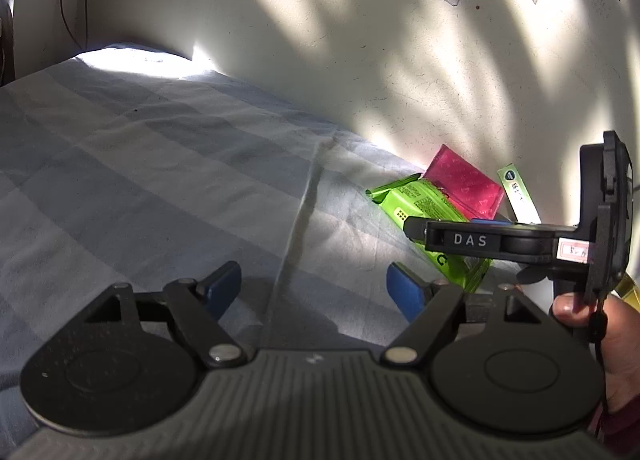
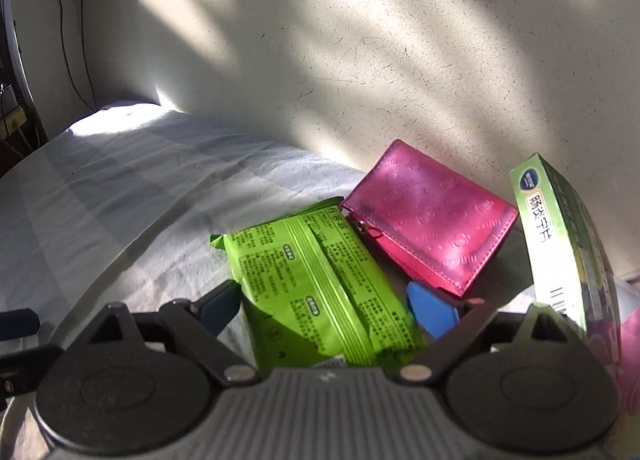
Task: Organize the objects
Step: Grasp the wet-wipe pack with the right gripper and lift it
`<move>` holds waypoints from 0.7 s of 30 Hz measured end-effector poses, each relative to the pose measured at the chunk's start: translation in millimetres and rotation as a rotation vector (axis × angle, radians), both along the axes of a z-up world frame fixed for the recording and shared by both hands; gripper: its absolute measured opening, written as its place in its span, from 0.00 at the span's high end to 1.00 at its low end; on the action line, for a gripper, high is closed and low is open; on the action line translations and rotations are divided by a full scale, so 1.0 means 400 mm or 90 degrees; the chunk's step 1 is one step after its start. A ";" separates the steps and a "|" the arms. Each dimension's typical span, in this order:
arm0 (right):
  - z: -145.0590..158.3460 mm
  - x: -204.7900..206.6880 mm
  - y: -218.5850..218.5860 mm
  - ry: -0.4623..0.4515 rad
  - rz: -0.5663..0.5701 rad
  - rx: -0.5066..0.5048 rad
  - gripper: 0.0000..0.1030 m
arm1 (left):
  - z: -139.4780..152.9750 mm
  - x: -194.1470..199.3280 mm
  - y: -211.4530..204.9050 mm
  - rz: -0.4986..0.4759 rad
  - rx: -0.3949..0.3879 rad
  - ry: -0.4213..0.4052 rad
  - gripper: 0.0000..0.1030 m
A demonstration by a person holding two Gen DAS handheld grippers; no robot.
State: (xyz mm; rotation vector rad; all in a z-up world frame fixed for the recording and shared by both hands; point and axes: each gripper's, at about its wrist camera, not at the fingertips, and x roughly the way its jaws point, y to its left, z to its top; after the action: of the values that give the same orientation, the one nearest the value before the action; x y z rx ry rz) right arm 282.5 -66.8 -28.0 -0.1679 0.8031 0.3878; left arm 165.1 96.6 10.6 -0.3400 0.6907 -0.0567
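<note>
A lime-green packet [image 2: 320, 284] lies on the bed sheet [image 2: 132, 196] by the wall. A pink wallet [image 2: 434, 218] leans behind it. A green and white medicine box [image 2: 556, 236] stands tilted at the right. My right gripper [image 2: 328, 310] is open with its blue pads either side of the green packet. In the left wrist view the right gripper [image 1: 416, 230] shows from the side over the packet [image 1: 424, 208], with the wallet [image 1: 464, 180] and box [image 1: 518, 196] behind. My left gripper [image 1: 316, 290] is open and empty above the sheet.
A pale wall [image 1: 360, 40] rises right behind the objects. The blue checked sheet [image 1: 140, 164] stretches left, with cables [image 2: 68, 40] hanging in the far left corner. A pink and white object [image 2: 628, 324] sits at the right edge.
</note>
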 end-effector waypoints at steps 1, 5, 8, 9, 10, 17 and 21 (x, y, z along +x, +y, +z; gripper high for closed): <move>-0.002 -0.011 0.004 -0.005 0.011 -0.009 0.18 | 0.003 -0.002 0.000 -0.002 -0.001 -0.004 0.21; 0.005 -0.100 0.016 -0.016 0.061 -0.037 0.25 | 0.011 -0.012 0.000 -0.009 -0.005 -0.021 0.21; 0.016 -0.207 0.016 -0.025 0.101 -0.057 0.25 | 0.018 -0.020 0.003 -0.016 -0.014 -0.033 0.21; 0.021 -0.252 0.012 -0.025 0.119 -0.061 0.25 | 0.019 -0.022 0.004 -0.021 -0.016 -0.036 0.21; 0.023 -0.296 0.004 -0.024 0.139 -0.063 0.25 | 0.020 -0.023 0.003 -0.026 -0.017 -0.038 0.21; 0.037 -0.594 -0.071 -0.066 0.190 -0.097 0.21 | 0.015 -0.034 -0.052 -0.113 0.005 -0.043 0.21; 0.046 -0.689 -0.134 -0.093 0.117 -0.078 0.09 | 0.006 -0.042 -0.077 -0.168 -0.005 -0.036 0.21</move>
State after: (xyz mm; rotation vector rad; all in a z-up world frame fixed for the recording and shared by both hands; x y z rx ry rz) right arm 6.8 -120.4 -9.5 -0.3815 0.6694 0.4941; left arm 148.1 66.0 12.9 -0.2518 0.6756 -0.3187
